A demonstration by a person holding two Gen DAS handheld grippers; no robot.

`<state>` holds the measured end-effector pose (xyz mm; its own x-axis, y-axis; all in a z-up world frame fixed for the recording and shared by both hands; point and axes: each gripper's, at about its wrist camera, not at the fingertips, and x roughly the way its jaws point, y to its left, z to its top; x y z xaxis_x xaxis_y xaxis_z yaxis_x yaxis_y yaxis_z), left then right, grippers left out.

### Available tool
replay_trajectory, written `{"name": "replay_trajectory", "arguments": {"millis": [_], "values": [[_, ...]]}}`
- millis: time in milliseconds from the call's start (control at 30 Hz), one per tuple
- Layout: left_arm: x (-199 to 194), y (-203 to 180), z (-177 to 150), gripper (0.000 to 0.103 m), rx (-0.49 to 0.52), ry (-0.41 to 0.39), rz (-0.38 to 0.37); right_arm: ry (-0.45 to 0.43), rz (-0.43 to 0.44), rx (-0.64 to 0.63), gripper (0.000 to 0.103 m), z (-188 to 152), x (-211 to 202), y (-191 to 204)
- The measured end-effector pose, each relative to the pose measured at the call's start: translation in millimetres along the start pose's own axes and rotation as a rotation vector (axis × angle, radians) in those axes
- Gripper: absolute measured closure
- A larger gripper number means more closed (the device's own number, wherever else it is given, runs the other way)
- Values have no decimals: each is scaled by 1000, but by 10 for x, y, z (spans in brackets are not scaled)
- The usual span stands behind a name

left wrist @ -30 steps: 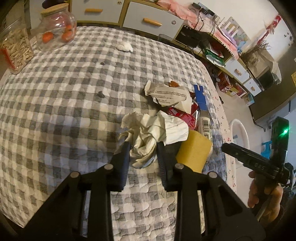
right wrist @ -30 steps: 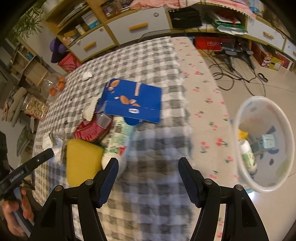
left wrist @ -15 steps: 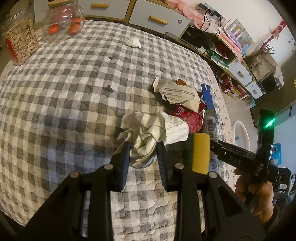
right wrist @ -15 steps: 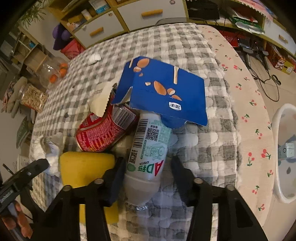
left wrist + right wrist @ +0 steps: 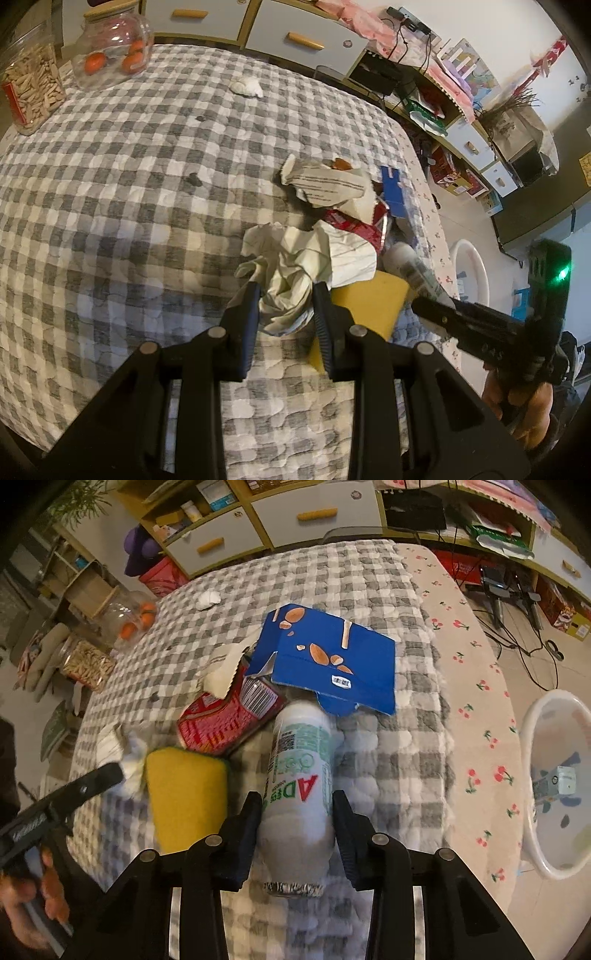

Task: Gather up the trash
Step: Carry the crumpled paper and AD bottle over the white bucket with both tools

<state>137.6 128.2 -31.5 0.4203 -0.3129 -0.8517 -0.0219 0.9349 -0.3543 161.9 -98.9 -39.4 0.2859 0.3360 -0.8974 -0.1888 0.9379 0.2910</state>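
Left gripper (image 5: 284, 295) fingers pinch crumpled paper (image 5: 295, 266) beside the yellow sponge (image 5: 184, 794); right gripper (image 5: 297, 812) fingers, just closing, clamp the white bottle (image 5: 299, 775).

White bottle (image 5: 299, 775) lying beside crumpled paper (image 5: 295, 269), checked cloth (image 5: 129, 184).

The left gripper (image 5: 284, 291) clamps crumpled paper (image 5: 295, 266) beside a yellow sponge (image 5: 369, 299) on the checked cloth (image 5: 129, 192).

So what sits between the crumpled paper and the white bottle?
The yellow sponge lies between the crumpled paper and the white bottle, clearest in the right wrist view.
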Motion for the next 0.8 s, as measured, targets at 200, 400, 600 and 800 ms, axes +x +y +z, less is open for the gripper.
{"name": "replay_trajectory", "arguments": {"millis": [200,400,600,800], "values": [[24,-155,-17,72,23,0,-17,-16,-15,-9,64,-174,-220,-143],[58,-300,-33,72,51,5,-29,-34,-25,14,64,-251,-377,-303],[76,-446,-45,72,68,1,-40,-28,-18,27,64,-389,-503,-440],[97,-585,-36,72,83,-5,-54,-41,-14,34,64,-482,-645,-537]]}}
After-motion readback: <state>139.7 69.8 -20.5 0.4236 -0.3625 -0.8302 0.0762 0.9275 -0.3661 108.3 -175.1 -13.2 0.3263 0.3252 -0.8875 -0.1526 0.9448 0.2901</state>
